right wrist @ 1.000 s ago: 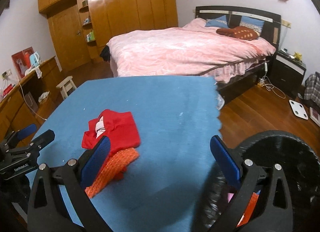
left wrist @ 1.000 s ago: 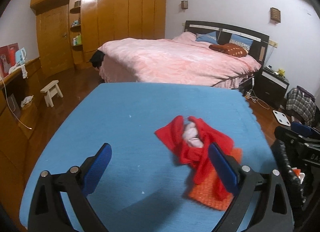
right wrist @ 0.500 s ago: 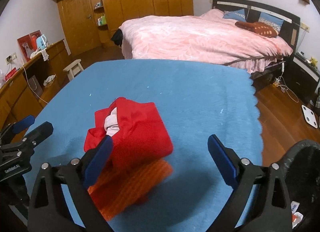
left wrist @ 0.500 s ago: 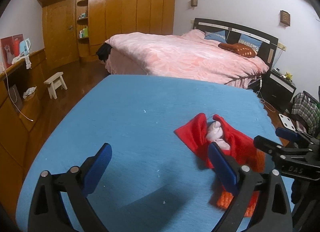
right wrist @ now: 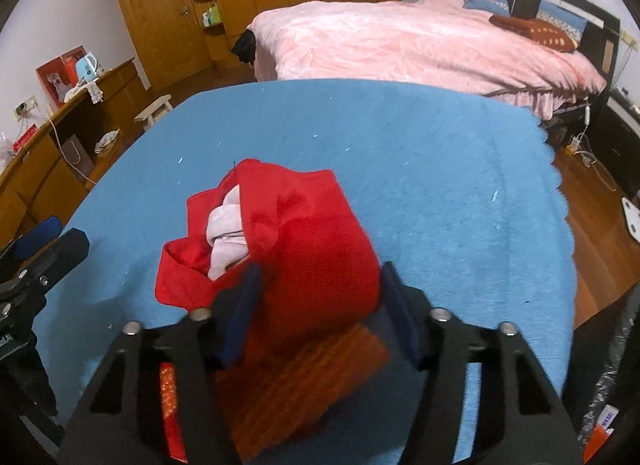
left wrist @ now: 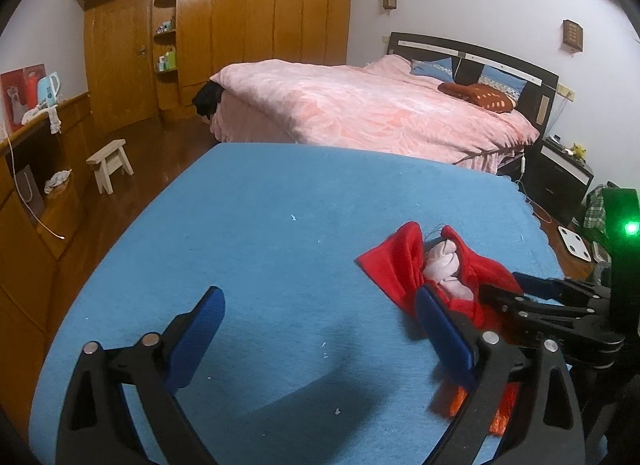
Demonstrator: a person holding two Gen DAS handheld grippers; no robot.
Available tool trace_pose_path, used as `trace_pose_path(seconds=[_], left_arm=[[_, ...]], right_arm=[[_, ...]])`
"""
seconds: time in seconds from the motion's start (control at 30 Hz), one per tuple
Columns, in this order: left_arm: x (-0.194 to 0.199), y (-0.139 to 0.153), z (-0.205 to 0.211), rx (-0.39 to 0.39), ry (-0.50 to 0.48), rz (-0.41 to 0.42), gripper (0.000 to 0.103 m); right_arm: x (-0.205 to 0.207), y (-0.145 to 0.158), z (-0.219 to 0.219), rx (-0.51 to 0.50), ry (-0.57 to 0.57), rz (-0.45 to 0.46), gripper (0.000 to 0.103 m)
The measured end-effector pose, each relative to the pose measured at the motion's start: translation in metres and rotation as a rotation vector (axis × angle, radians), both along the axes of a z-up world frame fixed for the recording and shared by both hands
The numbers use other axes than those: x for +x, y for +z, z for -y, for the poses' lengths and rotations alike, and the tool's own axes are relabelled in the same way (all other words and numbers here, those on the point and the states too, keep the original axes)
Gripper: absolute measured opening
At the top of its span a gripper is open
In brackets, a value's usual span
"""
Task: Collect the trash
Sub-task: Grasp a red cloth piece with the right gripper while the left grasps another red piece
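A red cloth bundle point(right wrist: 304, 233) with crumpled white tissue point(right wrist: 226, 241) in its fold lies on the blue table point(right wrist: 440, 185), on top of an orange mesh piece point(right wrist: 320, 377). My right gripper point(right wrist: 320, 305) is closing its jaws around the near end of the bundle, and both pads touch the red cloth. In the left wrist view the red bundle point(left wrist: 400, 269) sits right of centre, with the right gripper point(left wrist: 516, 291) on it. My left gripper point(left wrist: 318, 301) hovers open over bare blue table, holding nothing.
A black trash bag point(right wrist: 612, 365) hangs off the table's right edge. Beyond the table stand a pink bed point(left wrist: 380, 105), a wooden wardrobe point(left wrist: 240, 25), a small stool point(left wrist: 110, 163) and a low cabinet point(left wrist: 32, 193) along the left wall.
The right gripper dropped down and forward over the red bundle and its jaws narrowed from wide open onto the cloth. The left gripper shifted slightly left and lower, still open.
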State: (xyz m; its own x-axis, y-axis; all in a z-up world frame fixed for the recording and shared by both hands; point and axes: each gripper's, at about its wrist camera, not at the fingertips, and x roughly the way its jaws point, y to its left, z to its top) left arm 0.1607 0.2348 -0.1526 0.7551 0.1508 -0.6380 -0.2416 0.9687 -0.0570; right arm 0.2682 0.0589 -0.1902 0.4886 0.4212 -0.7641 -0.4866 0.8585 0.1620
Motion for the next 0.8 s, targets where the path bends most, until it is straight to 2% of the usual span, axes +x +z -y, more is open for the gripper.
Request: trace_pose_path(seconds=[0.13, 0.27, 0.5, 0.63, 0.8], left_arm=[[0.001, -0.001, 0.004, 0.000, -0.010, -0.002, 0.093], [0.003, -0.001, 0.008, -0.002, -0.020, -0.004, 0.093], [0.005, 0.001, 0.017, 0.000, -0.034, -0.004, 0.093], [0.007, 0.002, 0.023, 0.001, -0.043, 0.000, 0.093], [0.013, 0.002, 0.031, -0.002, -0.063, -0.003, 0.092]], right_arm=[[-0.002, 0.000, 0.000, 0.018, 0.016, -0.009, 0.025], [-0.004, 0.004, 0.005, 0.039, 0.014, -0.002, 0.017], [-0.003, 0.027, 0.021, 0.094, -0.011, 0.036, 0.016], [0.001, 0.035, 0.033, 0.078, -0.053, 0.071, 0.016], [0.009, 0.031, 0.047, 0.049, -0.103, 0.068, 0.016]])
